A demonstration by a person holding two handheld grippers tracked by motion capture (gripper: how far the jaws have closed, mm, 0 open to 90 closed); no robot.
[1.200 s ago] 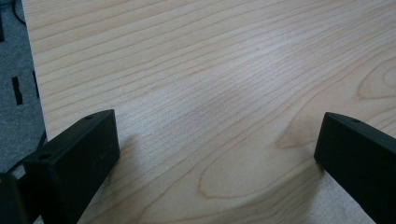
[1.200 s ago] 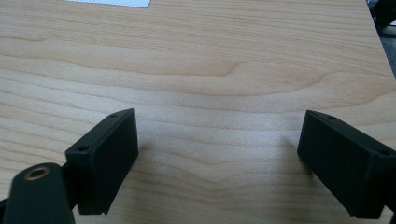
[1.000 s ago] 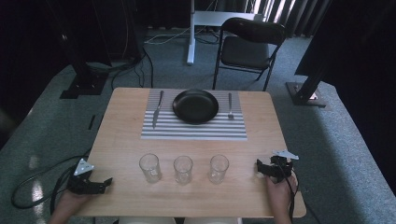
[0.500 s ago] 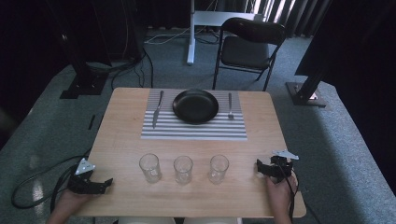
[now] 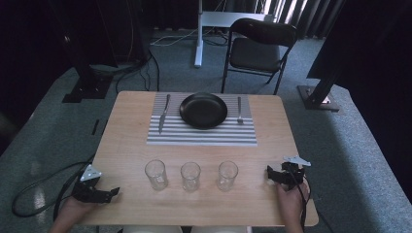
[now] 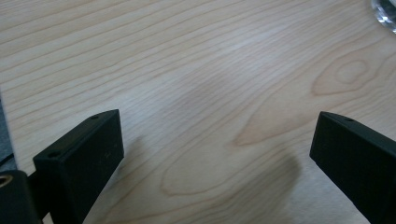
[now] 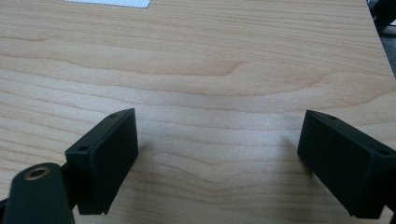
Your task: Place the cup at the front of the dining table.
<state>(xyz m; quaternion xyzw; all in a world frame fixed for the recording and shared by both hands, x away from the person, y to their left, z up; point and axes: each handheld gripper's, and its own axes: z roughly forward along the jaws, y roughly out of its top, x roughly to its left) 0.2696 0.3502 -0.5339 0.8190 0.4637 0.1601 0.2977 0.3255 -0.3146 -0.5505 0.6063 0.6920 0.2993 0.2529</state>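
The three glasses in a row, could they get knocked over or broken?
Possibly. The three glasses stand close together, so a gripper reaching for one might bump its neighbour. They sit between the left gripper and the right gripper, whose jaws are open and empty, so a careless sideways sweep could tip one. Glass is smooth, and a squeeze near the rim might let it slip.

1. In the left gripper view, the top edge cuts off a glass (image 6: 385, 11), so we see just a sliver of its base.
2. In the right gripper view, the top edge crops the striped mat (image 7: 109, 2) to a thin strip.
3. In the high view, the bottom edge cuts the person's forearms, and the right hand (image 5: 290, 204) partly hides behind its gripper's cable.
4. The utensil (image 5: 239, 110) right of the plate is too small for us to identify.
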